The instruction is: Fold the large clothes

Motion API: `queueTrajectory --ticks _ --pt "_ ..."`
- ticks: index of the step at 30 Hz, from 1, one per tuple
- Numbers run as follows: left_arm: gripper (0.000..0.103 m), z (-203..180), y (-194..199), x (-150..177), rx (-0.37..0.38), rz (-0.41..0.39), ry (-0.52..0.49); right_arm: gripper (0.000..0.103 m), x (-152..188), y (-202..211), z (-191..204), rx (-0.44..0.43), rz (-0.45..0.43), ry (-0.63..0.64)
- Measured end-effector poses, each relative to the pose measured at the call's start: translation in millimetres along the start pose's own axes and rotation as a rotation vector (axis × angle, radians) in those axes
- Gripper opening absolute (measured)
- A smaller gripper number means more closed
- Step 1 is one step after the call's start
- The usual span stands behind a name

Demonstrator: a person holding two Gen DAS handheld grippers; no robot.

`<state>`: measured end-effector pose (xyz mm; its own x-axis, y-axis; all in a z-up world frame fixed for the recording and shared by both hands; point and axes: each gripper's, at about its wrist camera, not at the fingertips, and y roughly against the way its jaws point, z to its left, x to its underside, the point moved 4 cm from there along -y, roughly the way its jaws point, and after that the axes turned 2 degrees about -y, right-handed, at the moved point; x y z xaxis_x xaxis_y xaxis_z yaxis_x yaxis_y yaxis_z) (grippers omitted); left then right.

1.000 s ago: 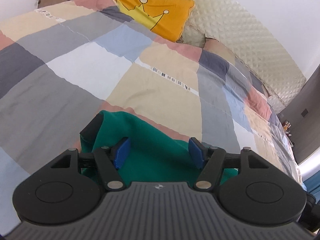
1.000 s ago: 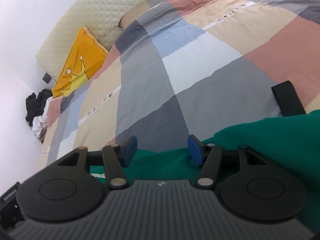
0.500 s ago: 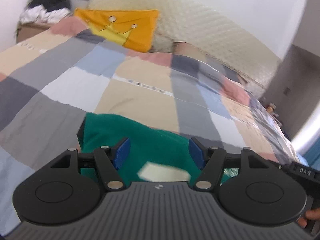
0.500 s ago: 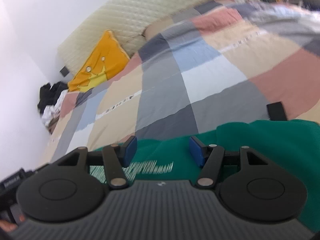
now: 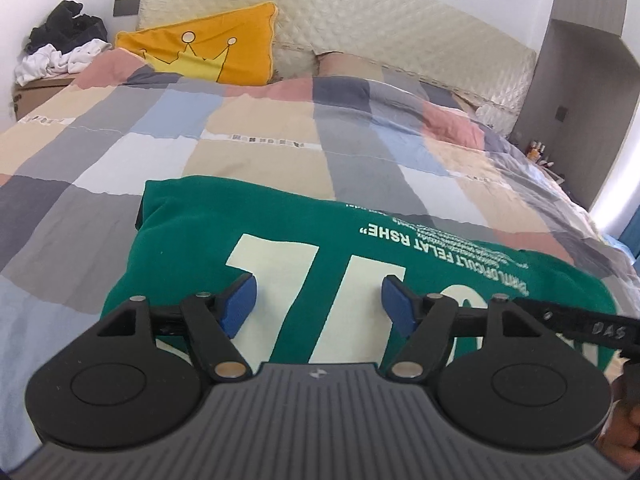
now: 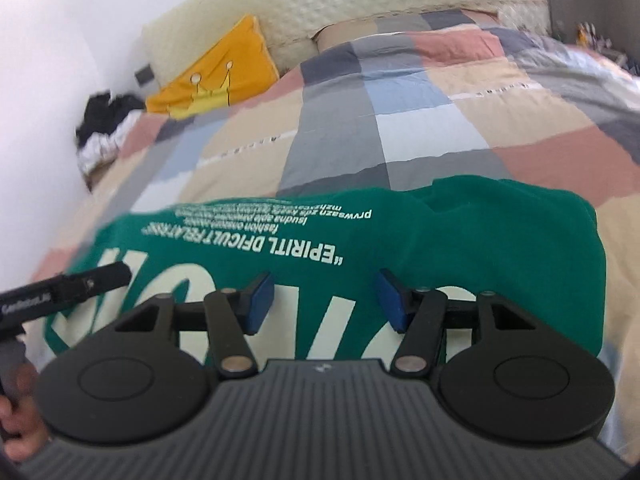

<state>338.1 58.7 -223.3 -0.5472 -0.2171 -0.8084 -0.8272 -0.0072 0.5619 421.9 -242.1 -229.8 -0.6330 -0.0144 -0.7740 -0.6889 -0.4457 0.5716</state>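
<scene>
A green sweatshirt [image 5: 280, 220] with large white print lies folded on the patchwork duvet [image 5: 120, 152]. My left gripper [image 5: 318, 300] hovers over its printed front, jaws opening, blue pads [image 5: 240, 300] apart with nothing pinched between them. In the right wrist view the same sweatshirt [image 6: 500, 248] spreads below my right gripper [image 6: 324, 300]. Its jaws close a little but stand apart, and no cloth is gripped. Each view shows the other gripper's black finger at its edge: the right one [image 5: 580, 326] and the left one [image 6: 68, 286].
A yellow crown pillow [image 5: 208, 52] leans on the cream quilted headboard [image 5: 400, 28]. A heap of dark and white clothes [image 5: 60, 48] sits on a box left of the bed. A grey cabinet [image 5: 580, 80] stands on the right. A person's hand [image 6: 16, 412] holds the left gripper.
Both views rolled to level and both grippers drew back over the sweatshirt, so its white print now shows. The left jaws stand slightly wider.
</scene>
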Motion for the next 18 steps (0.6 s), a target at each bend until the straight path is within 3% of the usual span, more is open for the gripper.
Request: queueTrajectory --ticks 5,9,11,14,18 --pt "0.075 17.8 6.5 -9.2 0.009 -0.029 0.075 0.059 -14.4 18.1 -17.8 -0.011 -0.073 -0.154" --pt "0.076 50.0 12.6 -26.3 -0.054 -0.076 0.164 0.061 -33.0 45.5 -55.9 0.127 -0.207 -0.267" --pt "0.077 68.7 12.1 -36.9 -0.084 -0.095 0.208 0.069 -38.2 52.1 -77.2 0.208 -0.231 -0.319" --pt "0.078 93.5 4.8 -49.6 -0.114 -0.081 0.266 0.07 -38.4 48.6 -107.3 0.243 -0.184 -0.418" --pt "0.078 112.1 -16.5 -57.3 -0.11 -0.028 0.312 0.07 -22.5 24.1 -132.0 0.157 -0.039 -0.583"
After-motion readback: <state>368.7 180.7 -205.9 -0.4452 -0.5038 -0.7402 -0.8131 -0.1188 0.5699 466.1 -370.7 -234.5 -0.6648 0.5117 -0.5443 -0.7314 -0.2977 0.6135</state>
